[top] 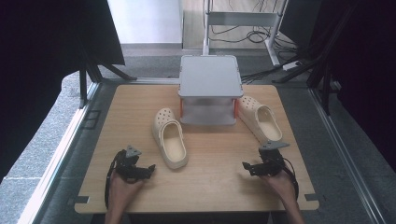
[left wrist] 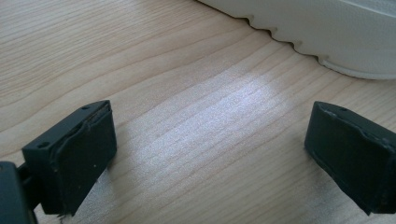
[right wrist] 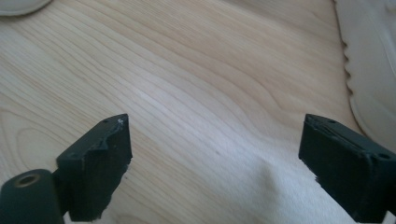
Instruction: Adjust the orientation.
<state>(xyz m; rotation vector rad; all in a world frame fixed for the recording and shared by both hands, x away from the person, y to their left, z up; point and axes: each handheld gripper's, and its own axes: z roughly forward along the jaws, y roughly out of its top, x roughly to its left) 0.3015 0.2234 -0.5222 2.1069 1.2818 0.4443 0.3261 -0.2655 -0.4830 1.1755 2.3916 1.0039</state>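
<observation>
From the high view, the left tool (top: 150, 166) lay low on the pale wooden table (top: 215, 186), gripped by the person's left hand (top: 122, 184), its tips pointing toward the heel of the nearer cream-coloured perforated foam clog (top: 170, 138) and stopping just short of it. The right tool (top: 246, 166) sat in the right hand (top: 279, 179) near the table's right front, its tips turned toward the middle, with the second cream foam clog (top: 260, 118) just beyond it, leaning beside a grey lidded plastic box (top: 209, 88) at the far middle of the table. In the left gripper view, the left tool (left wrist: 208, 149) had its jaws spread wide over bare wood, nothing between them, and the nearer clog's scalloped sole edge (left wrist: 327, 32) lay ahead, apart from the pads. In the right gripper view, the right tool (right wrist: 215, 161) likewise stood wide apart and empty, with the second clog's ridged sole (right wrist: 371, 70) close beside the right-hand jaw; whether they touched could not be told.
</observation>
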